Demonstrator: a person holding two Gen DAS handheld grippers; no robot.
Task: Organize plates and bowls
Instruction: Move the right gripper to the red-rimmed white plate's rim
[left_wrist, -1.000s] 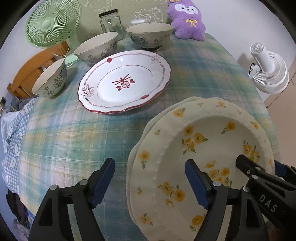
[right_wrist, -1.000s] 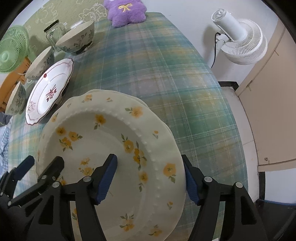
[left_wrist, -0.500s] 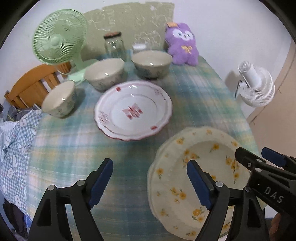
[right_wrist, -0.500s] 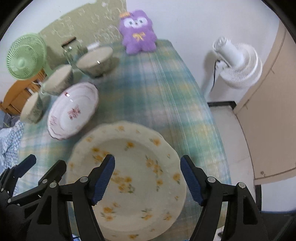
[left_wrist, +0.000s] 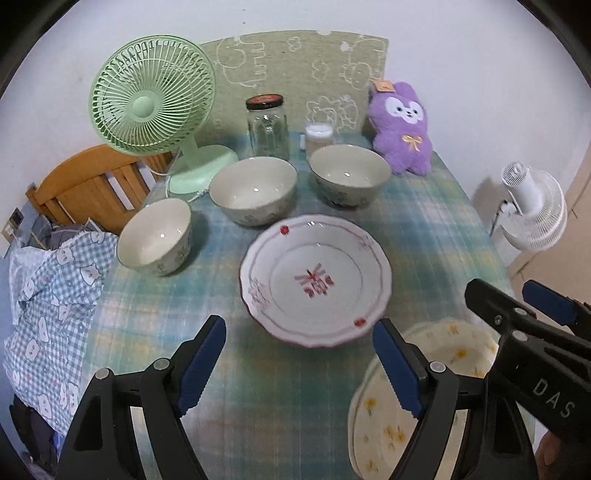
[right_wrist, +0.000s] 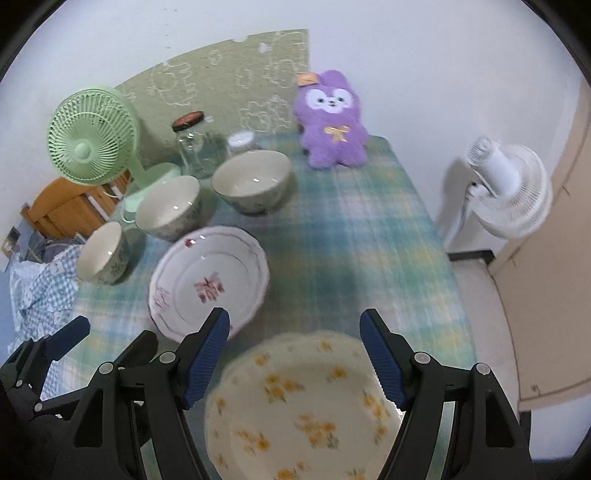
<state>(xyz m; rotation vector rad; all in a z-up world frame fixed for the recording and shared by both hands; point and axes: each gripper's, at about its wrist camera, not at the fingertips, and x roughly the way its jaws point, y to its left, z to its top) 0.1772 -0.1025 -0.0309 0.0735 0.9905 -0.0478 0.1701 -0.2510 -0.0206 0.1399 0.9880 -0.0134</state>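
Currently both tools are seen above the near edge of the surface (left_wrist: 443, 229), which is covered by a plaid cloth. The left hand-held gripper (left_wrist: 299, 365) is spread wide with nothing between its blue pads; the right hand-held gripper (right_wrist: 295, 358) is likewise wide open and empty.

The red-patterned plate (left_wrist: 316, 280) lies flat, rim up, straight ahead of the left hand-held gripper and just beyond its fingertips. Being round, it has no long axis; its near rim is the part presented to the tool. In the right wrist view the same plate (right_wrist: 208, 282) is placed ahead and off to the left, beyond the left finger. The left hand-held gripper is therefore judged the nearer one, and better lined up.

The yellow-flowered plate (right_wrist: 306, 410) sits directly below and between the right fingers, close to the near edge, also flat and rim up. A second rim seems to show beneath it at the left side, so a stack of two is suspected; this is not certain. The two plates are near but apart, the red one farther in.

Three bowls are set upright, mouths up, in an arc behind the red plate: left bowl (left_wrist: 155, 236), middle bowl (left_wrist: 255, 190), right bowl (left_wrist: 349, 173). All are well apart from both tools.

Judgement: the next move is likely a forward reach by the left tool to the red plate's near rim, for carrying toward the flowered stack.
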